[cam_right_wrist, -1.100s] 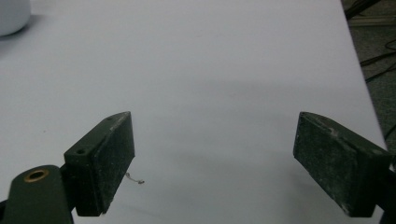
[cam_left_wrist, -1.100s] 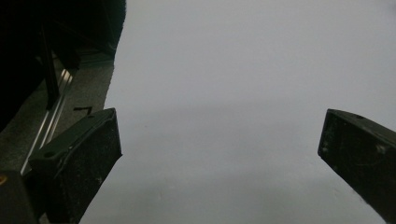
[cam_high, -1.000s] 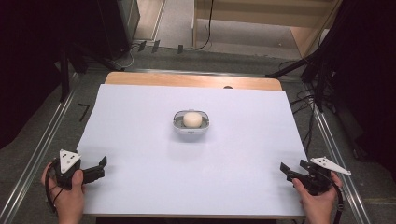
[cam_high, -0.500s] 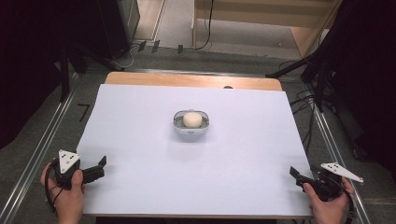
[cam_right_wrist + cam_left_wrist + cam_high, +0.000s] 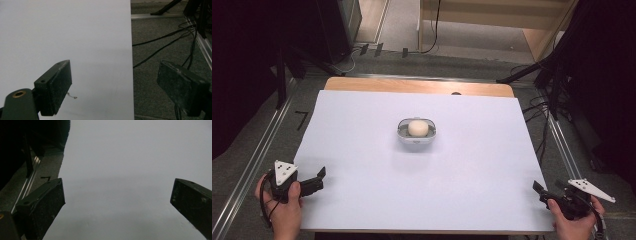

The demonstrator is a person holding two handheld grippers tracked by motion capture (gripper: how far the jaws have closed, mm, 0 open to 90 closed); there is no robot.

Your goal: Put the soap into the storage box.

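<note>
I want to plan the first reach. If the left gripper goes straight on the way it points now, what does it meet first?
Probably nothing: the left gripper, open, points across the bare white table top, passing in front of the small dish, though depth is uncertain.

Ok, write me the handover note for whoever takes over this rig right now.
Left claw: open, empty, at the near left edge of the white sheet.
Right claw: open, empty, at the sheet's near right corner, one jaw over the sheet and the other over the grey floor.
Things: a small clear tray sits mid-sheet with a pale round bun-like piece in it, far from both claws.
Done: nothing visible; tray and piece are untouched.
Left: probably reach in to the tray and handle the piece.
</note>
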